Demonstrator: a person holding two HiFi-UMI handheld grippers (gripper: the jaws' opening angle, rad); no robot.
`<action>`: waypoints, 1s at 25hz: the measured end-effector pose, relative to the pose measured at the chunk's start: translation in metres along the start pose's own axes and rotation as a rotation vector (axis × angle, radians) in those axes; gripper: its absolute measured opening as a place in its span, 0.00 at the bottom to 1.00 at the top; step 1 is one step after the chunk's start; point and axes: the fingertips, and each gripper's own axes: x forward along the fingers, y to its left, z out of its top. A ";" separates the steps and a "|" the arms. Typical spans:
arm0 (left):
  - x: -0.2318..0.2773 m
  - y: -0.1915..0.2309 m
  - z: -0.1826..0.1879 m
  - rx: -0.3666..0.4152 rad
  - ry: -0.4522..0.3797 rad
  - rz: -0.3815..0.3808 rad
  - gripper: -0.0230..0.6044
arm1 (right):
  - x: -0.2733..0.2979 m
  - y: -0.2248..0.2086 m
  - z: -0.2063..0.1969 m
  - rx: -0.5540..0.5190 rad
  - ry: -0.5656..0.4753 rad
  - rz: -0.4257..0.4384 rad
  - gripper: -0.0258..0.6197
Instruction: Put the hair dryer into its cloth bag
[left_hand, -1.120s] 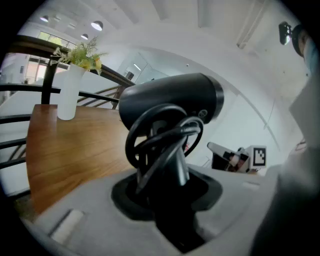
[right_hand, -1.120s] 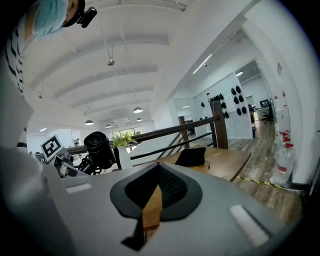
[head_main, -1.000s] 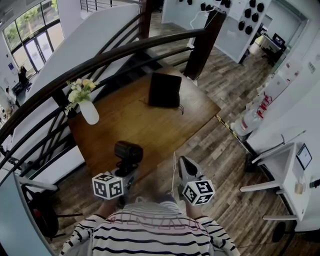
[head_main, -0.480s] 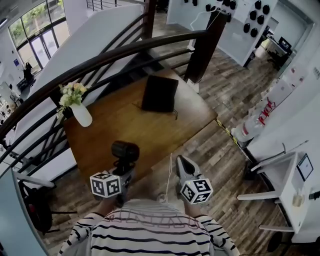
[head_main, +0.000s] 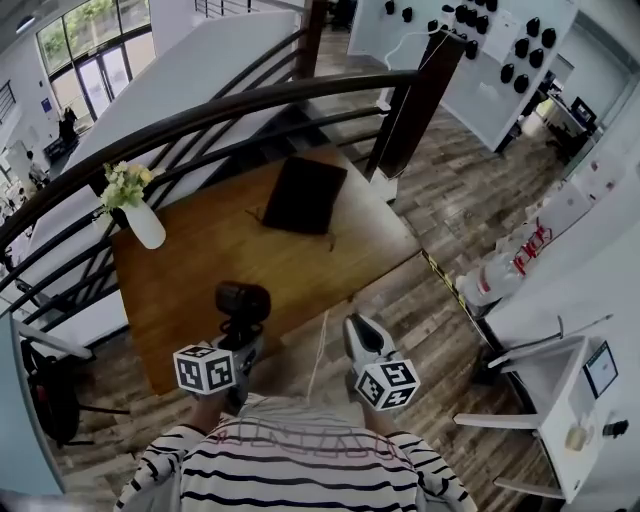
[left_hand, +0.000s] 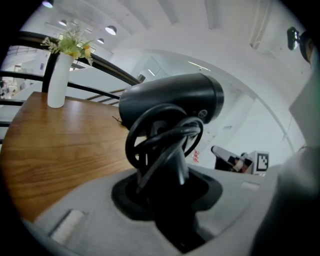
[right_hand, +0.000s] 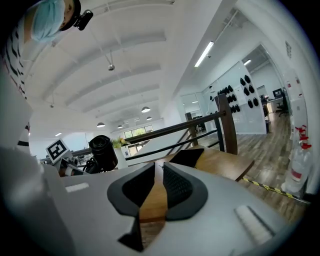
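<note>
Wood-plank floor all round, with a wooden worktop (head_main: 200, 270) set against a dark stair railing (head_main: 200, 112). I'm standing at its near edge.

- Left hand-held gripper (head_main: 240, 340) is clenched on the hair dryer (head_main: 243, 303). In the left gripper view the jaws pinch the black handle low down, and the cord (left_hand: 165, 135) is looped in a bundle round the handle just above them. The barrel sits on top, upright.
- The dryer is off the surface, over the near edge of the worktop.
- Cloth bag (head_main: 305, 193) is black and lies flat on the far part of the worktop, well apart from the dryer. I can't tell from here whether its mouth is open.
- Right hand-held gripper (head_main: 362, 335) is just right of the left one, over the floor by the worktop's near right edge. Its jaws are opening, with a narrow gap. Only the wood beyond shows through it, so it's holding nothing.
- White vase (head_main: 146, 224) with flowers stands at the far left corner, near the railing.
</note>
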 end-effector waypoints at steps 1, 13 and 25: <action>0.005 -0.003 -0.001 -0.009 -0.005 0.004 0.25 | 0.000 -0.006 0.001 -0.002 0.005 0.006 0.11; 0.056 0.019 0.015 -0.048 0.038 0.021 0.25 | 0.041 -0.059 0.002 0.026 0.037 -0.024 0.22; 0.102 0.060 0.102 -0.002 0.055 -0.028 0.25 | 0.137 -0.076 0.042 0.000 0.031 -0.042 0.23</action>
